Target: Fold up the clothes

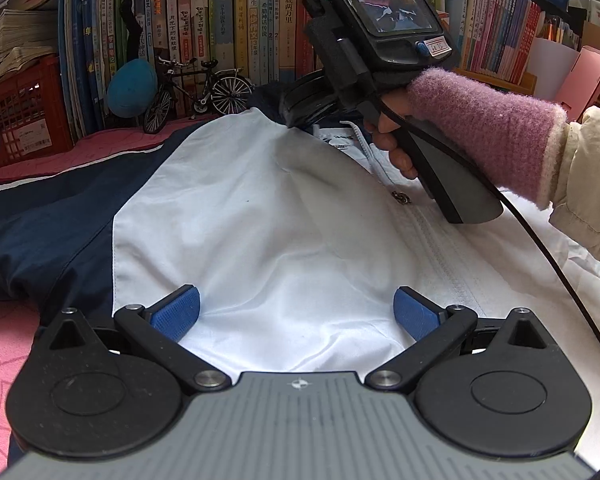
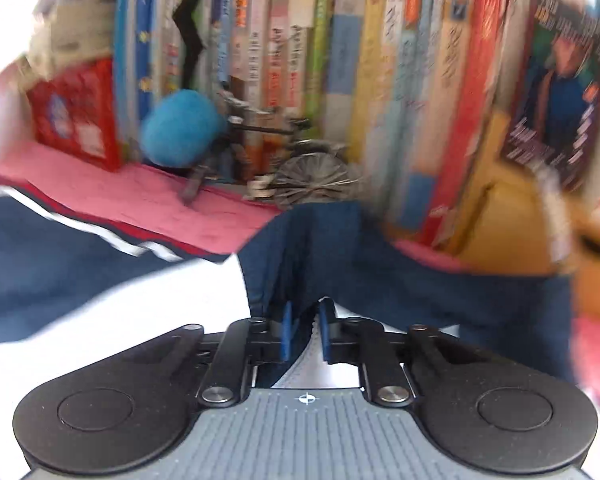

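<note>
The jacket [image 1: 268,216], white across the body with navy sleeves, lies spread on a pink cloth [image 1: 4,344] in front of a packed row of books [image 1: 220,20].

The left wrist view is sharp. It shows the left gripper [image 1: 296,312] low over the white front panel, its blue pads [image 1: 178,312] spread wide apart with nothing between them. It also shows what the other camera cannot: the right hand [image 1: 392,136] in a fuzzy purple sleeve [image 1: 488,132], wrapped around the handle of the right gripper up at the collar end, beside the zipper [image 1: 440,248] that runs down the front.

The right wrist view is blurred, yet it gives the grip itself. The right gripper [image 2: 305,332] has its jaws clenched on the jacket's collar, with navy fabric [image 2: 340,256] bunched and raised ahead of the pads and a ribbed white edge pinched between them.

Both views take in the clutter along the back edge of the cloth: a small model bicycle [image 1: 198,92], a blue ball [image 1: 131,87] just beside it, and a red crate [image 1: 24,116] to the left with stacked papers on top.
</note>
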Available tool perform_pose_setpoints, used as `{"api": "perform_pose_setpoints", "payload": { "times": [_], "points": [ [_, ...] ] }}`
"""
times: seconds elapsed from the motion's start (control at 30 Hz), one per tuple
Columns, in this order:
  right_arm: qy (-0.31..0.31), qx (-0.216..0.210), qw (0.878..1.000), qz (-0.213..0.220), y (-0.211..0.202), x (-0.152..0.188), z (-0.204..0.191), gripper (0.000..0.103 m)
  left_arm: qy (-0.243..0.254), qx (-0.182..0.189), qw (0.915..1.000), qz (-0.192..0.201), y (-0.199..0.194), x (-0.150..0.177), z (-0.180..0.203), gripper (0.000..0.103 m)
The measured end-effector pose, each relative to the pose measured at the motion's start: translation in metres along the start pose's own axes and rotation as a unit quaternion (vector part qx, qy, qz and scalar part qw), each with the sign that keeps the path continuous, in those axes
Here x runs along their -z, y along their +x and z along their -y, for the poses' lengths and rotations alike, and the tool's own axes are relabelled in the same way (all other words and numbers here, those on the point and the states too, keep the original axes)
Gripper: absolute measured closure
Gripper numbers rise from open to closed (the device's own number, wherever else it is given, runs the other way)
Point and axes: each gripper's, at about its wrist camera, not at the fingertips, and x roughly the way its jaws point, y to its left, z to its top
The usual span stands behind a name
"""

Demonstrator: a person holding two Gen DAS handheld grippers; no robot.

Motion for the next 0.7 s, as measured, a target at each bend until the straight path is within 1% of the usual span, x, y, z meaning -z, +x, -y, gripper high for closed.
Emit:
{"api": "perform_pose_setpoints", "payload": {
  "times": [0.07,0.13,0.17,0.2,0.23,0.27,0.3,0.33,0.37,0.4,0.43,0.5,0.57,0.63,0.67,0.7],
  "points": [
    [0.000,0.047,0.999,-0.005,0.001,-0.001,0.009,0.099,-0.001,0.001,1.0000,0.001,0.000,0.000,-0.001,0.000],
    [0.032,0.058,0.998,-0.008,0.002,-0.002,0.029,0.100,-0.001,0.001,1.0000,0.000,0.000,-0.001,-0.001,0.000],
    [0.070,0.028,0.997,-0.007,0.002,-0.001,0.040,0.099,-0.002,0.001,1.0000,0.001,0.000,-0.001,-0.001,0.000],
    [0.110,-0.006,0.994,-0.005,0.003,0.000,0.052,0.097,-0.002,0.002,1.0000,0.001,0.000,-0.001,-0.001,0.000],
    [0.150,-0.040,0.988,-0.003,0.003,0.002,0.064,0.092,-0.002,0.002,1.0000,0.001,0.000,-0.001,-0.001,0.000],
    [0.189,-0.073,0.979,-0.001,0.004,0.003,0.076,0.090,-0.002,0.002,1.0000,0.001,0.000,-0.001,-0.001,0.000],
    [0.228,-0.107,0.968,0.001,0.004,0.004,0.088,0.083,-0.002,0.002,1.0000,0.001,-0.001,-0.001,-0.001,0.000],
    [0.260,-0.134,0.956,-0.004,0.009,0.006,0.095,0.070,-0.002,0.002,1.0000,0.001,-0.001,-0.001,-0.001,0.000],
    [0.265,-0.128,0.956,-0.008,0.011,0.007,0.097,0.062,-0.002,0.002,1.0000,0.001,-0.002,-0.001,-0.001,0.000],
    [0.268,-0.119,0.956,-0.011,0.012,0.008,0.098,0.053,-0.003,0.002,1.0000,0.001,-0.002,-0.002,-0.001,0.000],
    [0.270,-0.110,0.956,-0.014,0.014,0.008,0.099,0.053,-0.003,0.003,1.0000,0.001,-0.002,-0.002,-0.001,0.000],
    [0.199,-0.057,0.978,-0.018,0.011,0.008,0.085,0.052,-0.004,0.003,1.0000,0.001,-0.002,-0.002,-0.001,0.000],
    [0.122,-0.035,0.992,-0.021,0.013,0.010,0.068,0.049,-0.004,0.003,1.0000,0.001,-0.003,-0.002,-0.001,0.000],
    [0.057,-0.028,0.998,-0.021,0.016,0.011,0.051,0.034,-0.003,0.003,1.0000,0.001,-0.003,-0.003,-0.001,0.000],
    [0.044,-0.035,0.998,-0.016,0.018,0.010,0.046,0.034,-0.003,0.003,1.0000,0.001,-0.003,-0.003,-0.001,0.000],
    [0.046,-0.052,0.997,-0.017,0.020,0.009,0.046,0.033,-0.003,0.003,1.0000,0.001,-0.003,-0.003,-0.001,0.000]
  ]
}}
